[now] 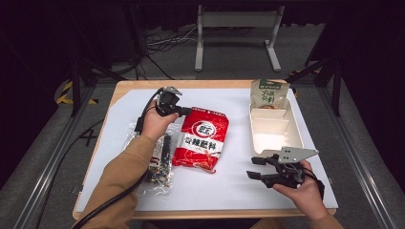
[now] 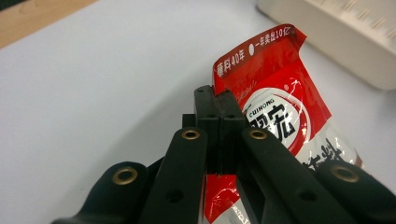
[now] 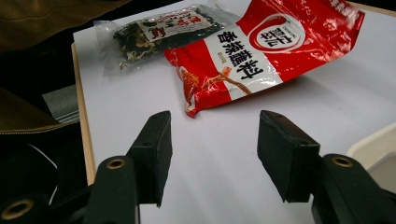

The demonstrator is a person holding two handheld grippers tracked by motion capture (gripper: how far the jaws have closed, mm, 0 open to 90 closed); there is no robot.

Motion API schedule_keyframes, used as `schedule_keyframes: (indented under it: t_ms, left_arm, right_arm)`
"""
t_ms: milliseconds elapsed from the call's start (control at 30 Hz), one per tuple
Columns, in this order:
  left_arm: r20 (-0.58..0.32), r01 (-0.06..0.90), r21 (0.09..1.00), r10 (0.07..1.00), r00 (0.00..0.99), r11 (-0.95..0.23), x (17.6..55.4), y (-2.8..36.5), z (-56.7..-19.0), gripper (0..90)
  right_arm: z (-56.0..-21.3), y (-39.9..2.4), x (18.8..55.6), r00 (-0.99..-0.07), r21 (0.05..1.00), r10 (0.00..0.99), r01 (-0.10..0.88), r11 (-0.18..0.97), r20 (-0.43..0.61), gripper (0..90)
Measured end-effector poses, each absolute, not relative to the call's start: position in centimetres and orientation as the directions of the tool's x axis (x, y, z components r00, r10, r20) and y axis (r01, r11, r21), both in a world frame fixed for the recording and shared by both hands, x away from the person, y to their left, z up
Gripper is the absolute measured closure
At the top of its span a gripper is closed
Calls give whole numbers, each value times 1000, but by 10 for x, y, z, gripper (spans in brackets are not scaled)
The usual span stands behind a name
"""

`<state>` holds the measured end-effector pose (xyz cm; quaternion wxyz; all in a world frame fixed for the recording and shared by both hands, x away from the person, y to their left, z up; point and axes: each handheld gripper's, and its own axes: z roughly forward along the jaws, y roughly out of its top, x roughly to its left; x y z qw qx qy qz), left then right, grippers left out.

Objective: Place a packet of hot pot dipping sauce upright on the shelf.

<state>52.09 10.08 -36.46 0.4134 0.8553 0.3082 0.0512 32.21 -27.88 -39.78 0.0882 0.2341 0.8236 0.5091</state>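
A red seasoning packet (image 1: pixel 203 138) lies in the middle of the white sheet, its far end raised off the sheet. My left gripper (image 1: pixel 184 111) is shut on that packet's top left corner. In the left gripper view the black jaws (image 2: pixel 218 100) pinch the red packet (image 2: pixel 275 93) by its sealed edge. My right gripper (image 1: pixel 255 168) hovers near the front right, open, pointing left with nothing between its fingers. From the right gripper view (image 3: pixel 215 123) the red packet (image 3: pixel 261 51) lies ahead, its near corner resting on the sheet.
A clear packet of dark dried bits (image 1: pixel 160 164) lies left of the red one, partly under my left forearm. A white divided tray (image 1: pixel 274 129) stands at the right, with a green pouch (image 1: pixel 270 93) in its far compartment. The wooden table edge (image 1: pixel 215 214) runs along the front.
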Motion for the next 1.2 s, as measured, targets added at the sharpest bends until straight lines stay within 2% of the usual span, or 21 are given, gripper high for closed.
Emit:
schedule_keyframes:
  t_ms: [333, 600, 867, 900, 1200]
  left_arm:
    - [-145, 395, 812, 505, 851, -431, 487, 111, -326, 900]
    - [-115, 331, 844, 460, 880, -422, 456, 122, -306, 900]
    - [-82, 268, 870, 414, 906, -415, 427, 128, -297, 900]
    - [-44, 237, 876, 419, 907, -421, 416, 132, -295, 900]
    - [-28, 197, 896, 394, 919, -397, 394, 136, -295, 900]
  right_arm:
    - [-392, -274, 325, -874, 884, 478, 292, 366, 91, 453]
    - [-387, -268, 328, -867, 886, 481, 320, 334, 131, 457]
    - [-383, -258, 330, -870, 888, 473, 320, 329, 138, 456]
    - [-382, -257, 330, -869, 888, 475, 320, 329, 138, 456]
    - [-380, -249, 332, -876, 892, 464, 309, 329, 133, 453]
